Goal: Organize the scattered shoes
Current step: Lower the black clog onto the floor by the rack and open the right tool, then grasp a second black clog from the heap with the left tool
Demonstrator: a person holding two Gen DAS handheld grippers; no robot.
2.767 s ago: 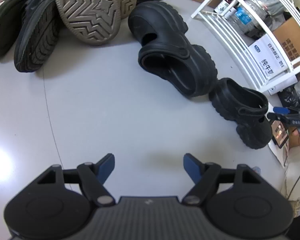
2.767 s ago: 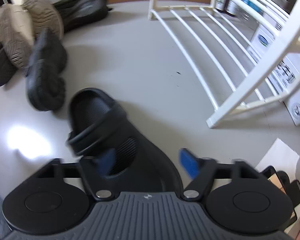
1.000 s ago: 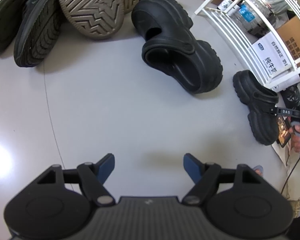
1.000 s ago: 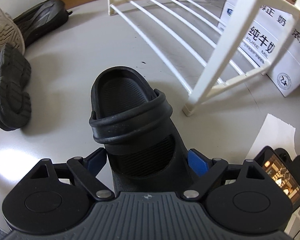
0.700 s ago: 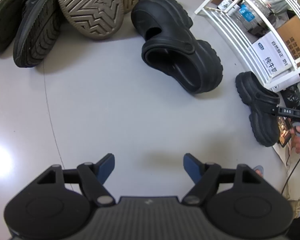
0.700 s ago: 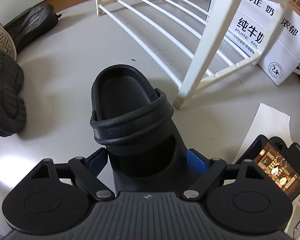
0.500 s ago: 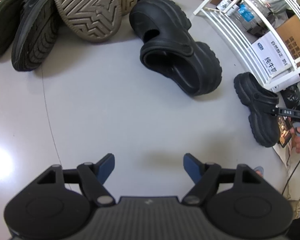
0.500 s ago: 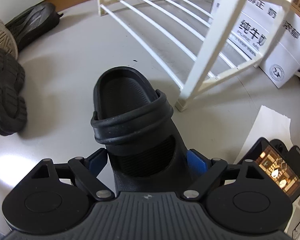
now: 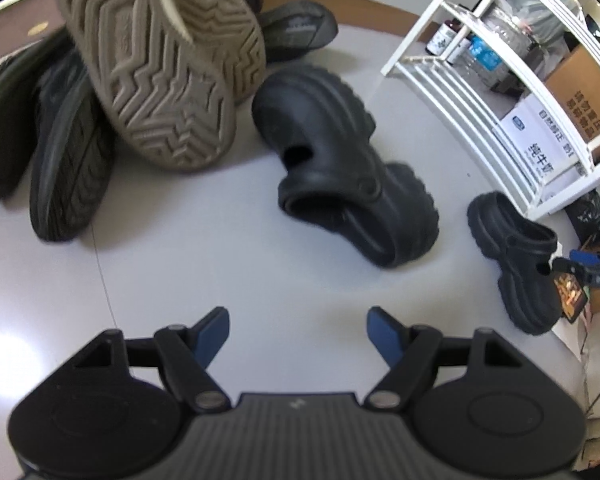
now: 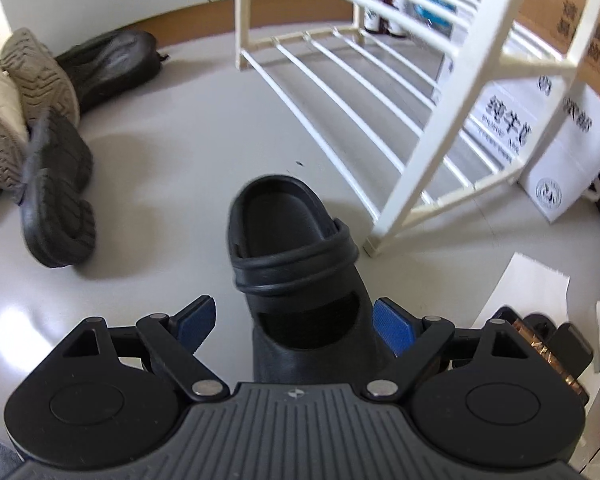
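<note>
Left wrist view, left to right: your pile of dark sneakers (image 9: pixel 60 152) sits far left on the glossy grey floor (image 9: pixel 220 264), with a tan zigzag-tread shoe sole (image 9: pixel 160 60) leaning over it. Just right of the pile, a chunky black rubber clog (image 9: pixel 352 168) lies on its side, opening toward you. Further right, the second black rubber clog (image 9: pixel 516 256) stands upright near the foot of the white wire shoe rack (image 9: pixel 500 92).

Your left gripper (image 9: pixel 298 330): blue-padded fingers (image 9: pixel 212 334) apart, nothing between them, only bare floor below.

Right wrist view, left to right: same tan shoe and dark sneakers at far left, the side-lying clog (image 10: pixel 56 200) next to them, well apart from your hand. Centre: the upright clog (image 10: pixel 296 264) sits heel away from you, toe end between your right gripper's (image 10: pixel 294 326) fingers. The right pad (image 10: pixel 392 330) is touching or nearly touching its side; a visible gap separates the left pad (image 10: pixel 194 322) from it. Fingers are spread, not clamping. The rack's corner leg (image 10: pixel 380 240) stands just beside the clog's strap. A white sheet of paper (image 10: pixel 536 280) lies on the floor at right.
</note>
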